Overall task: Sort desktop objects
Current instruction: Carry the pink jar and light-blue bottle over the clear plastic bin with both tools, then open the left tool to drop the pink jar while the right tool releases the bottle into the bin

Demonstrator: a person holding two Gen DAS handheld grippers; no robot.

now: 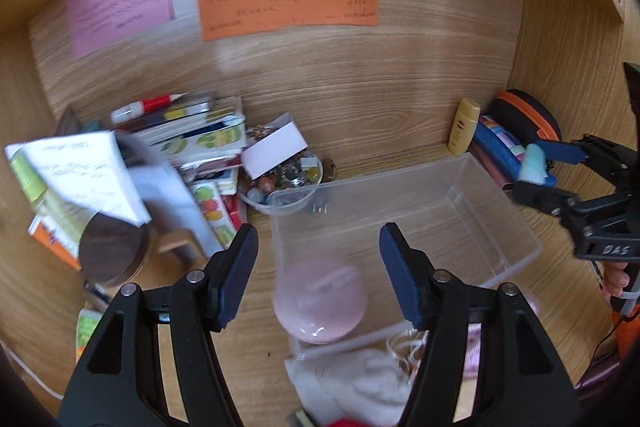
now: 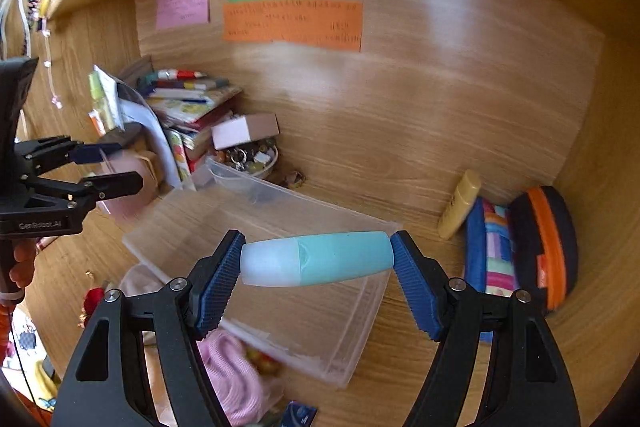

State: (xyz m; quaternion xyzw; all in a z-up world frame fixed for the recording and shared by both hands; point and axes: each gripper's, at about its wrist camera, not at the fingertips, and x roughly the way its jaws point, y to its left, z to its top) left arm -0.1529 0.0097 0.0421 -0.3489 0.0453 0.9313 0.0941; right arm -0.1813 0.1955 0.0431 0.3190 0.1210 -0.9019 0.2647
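The right gripper [image 2: 318, 263] clamps a teal roll-on bottle [image 2: 318, 258] end to end, held crosswise above the clear plastic bin [image 2: 256, 227]. The left gripper [image 1: 318, 267] hangs wide open and empty over the bin's near end, where a pink round object [image 1: 320, 301] lies. This looks like the drop-off step: next, lower the bottle inside the walls and open.

The left gripper [image 1: 318, 277] hangs with jaws spread apart, empty; the right gripper [image 2: 318, 259] clamps a bottle [image 2: 320, 258] lengthwise.
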